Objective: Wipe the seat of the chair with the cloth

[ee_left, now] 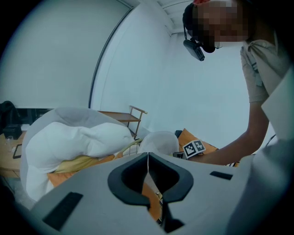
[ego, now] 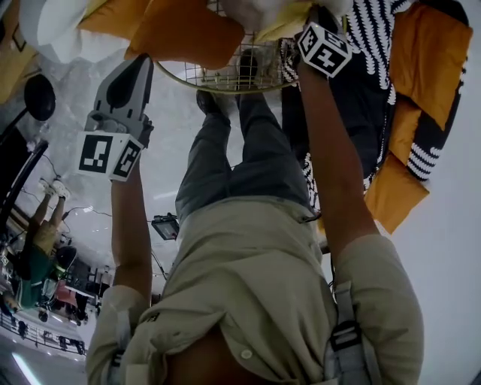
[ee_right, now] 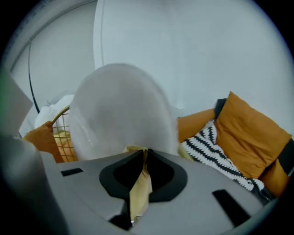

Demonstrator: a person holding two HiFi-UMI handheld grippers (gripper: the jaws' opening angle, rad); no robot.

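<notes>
In the right gripper view my right gripper [ee_right: 143, 155] is shut on a pale yellow cloth [ee_right: 139, 186], which hangs down between the jaws. A white rounded shape [ee_right: 121, 110] fills the space right in front of it. The chair's round gold wire seat [ego: 225, 75] lies at the top of the head view, with the right gripper [ego: 319, 19] at its right rim. My left gripper [ego: 143, 66] hovers at the seat's left rim. Its jaws meet with nothing held [ee_left: 148, 158].
White cushions [ee_left: 73, 137] and orange cushions [ego: 188, 30] are piled on and around the wire seat. A black-and-white striped pillow [ee_right: 216, 156] and more orange cushions [ee_right: 250, 133] lie to the right. My legs and feet [ego: 225, 150] stand under the seat.
</notes>
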